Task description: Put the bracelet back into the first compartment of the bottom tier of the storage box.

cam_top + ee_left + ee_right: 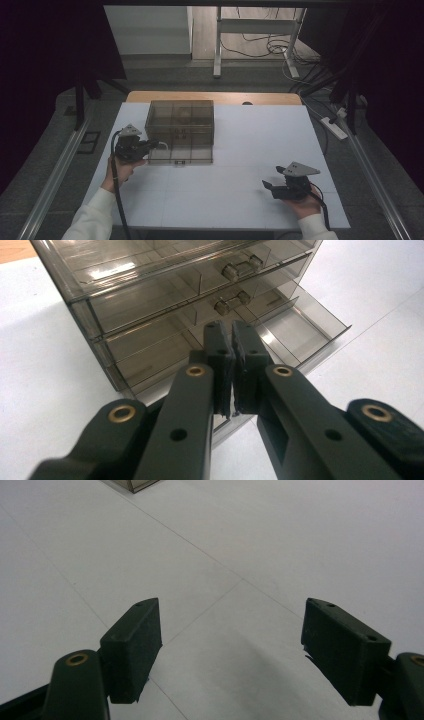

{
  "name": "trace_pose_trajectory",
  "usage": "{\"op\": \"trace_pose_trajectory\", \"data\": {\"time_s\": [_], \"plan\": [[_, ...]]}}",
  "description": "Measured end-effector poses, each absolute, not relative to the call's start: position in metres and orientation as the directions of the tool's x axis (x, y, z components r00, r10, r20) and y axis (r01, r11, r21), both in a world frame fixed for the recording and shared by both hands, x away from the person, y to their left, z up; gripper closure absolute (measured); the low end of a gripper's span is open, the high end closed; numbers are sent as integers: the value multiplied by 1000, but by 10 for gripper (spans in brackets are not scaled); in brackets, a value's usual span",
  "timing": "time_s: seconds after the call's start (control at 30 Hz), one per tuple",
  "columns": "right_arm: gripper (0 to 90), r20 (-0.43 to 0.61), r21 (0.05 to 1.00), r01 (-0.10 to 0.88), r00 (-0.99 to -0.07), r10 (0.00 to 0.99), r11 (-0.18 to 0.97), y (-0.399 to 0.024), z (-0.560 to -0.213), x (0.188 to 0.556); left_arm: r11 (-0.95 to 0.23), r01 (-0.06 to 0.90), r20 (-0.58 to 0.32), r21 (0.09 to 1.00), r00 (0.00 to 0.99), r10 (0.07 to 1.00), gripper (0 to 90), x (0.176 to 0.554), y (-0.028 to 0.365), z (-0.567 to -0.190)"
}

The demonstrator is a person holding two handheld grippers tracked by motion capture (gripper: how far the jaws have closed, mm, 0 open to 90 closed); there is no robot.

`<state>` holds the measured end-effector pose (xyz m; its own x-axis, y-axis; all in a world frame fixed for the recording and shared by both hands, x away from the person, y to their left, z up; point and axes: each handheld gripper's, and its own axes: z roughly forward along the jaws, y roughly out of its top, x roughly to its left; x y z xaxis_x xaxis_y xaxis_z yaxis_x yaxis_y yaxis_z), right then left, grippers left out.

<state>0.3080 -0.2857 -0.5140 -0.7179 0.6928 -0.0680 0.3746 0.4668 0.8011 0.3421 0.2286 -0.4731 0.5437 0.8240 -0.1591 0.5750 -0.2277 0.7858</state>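
A smoky clear drawer cabinet (pixel 180 120) stands at the back left of the white table (pixel 250 145). Its bottom drawer (pixel 181 155) is pulled out toward me. My left gripper (pixel 156 145) sits at the left side of that open drawer, pointing right. In the left gripper view its jaws (pixel 231 330) are shut pad to pad with nothing seen between them, just in front of the bottom drawer (pixel 300 330). The upper drawers' small handles (pixel 241 266) are visible and those drawers are closed. My right gripper (pixel 271 178) rests at the front right, open (pixel 231 607) over bare table.
A wooden strip (pixel 215 97) edges the table's far side. Beyond it stand a desk frame (pixel 218 45) and loose floor cables (pixel 272 47). A power strip (pixel 334 127) lies off the table's right edge. A corner of the cabinet (pixel 132 484) shows far ahead of the right gripper.
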Motion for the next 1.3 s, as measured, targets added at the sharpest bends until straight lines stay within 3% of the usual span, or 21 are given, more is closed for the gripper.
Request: {"op": "trace_pose_trajectory", "data": {"time_s": [0.97,1.0,1.03,1.07,1.17,1.3], "plan": [[238,-71,800,374,-719,692,470,-285,-515,308,-237,595,-147,768,524,839,850,349,222,-486],[237,-72,800,373,-719,691,471,-285,-515,308,-232,603,-152,763,517,843,826,351,223,-488],[238,-73,800,372,-719,691,471,-285,-515,308,-228,611,-158,758,511,845,643,352,224,-488],[238,-73,800,372,-719,691,471,-285,-515,308,-228,613,-157,757,509,846,643,352,224,-488],[237,-71,798,375,-719,692,472,-286,-515,308,-241,596,-123,766,504,855,494,350,224,-485],[238,-73,800,371,-719,691,472,-285,-515,308,-250,588,-123,769,520,845,477,348,223,-484]]}}
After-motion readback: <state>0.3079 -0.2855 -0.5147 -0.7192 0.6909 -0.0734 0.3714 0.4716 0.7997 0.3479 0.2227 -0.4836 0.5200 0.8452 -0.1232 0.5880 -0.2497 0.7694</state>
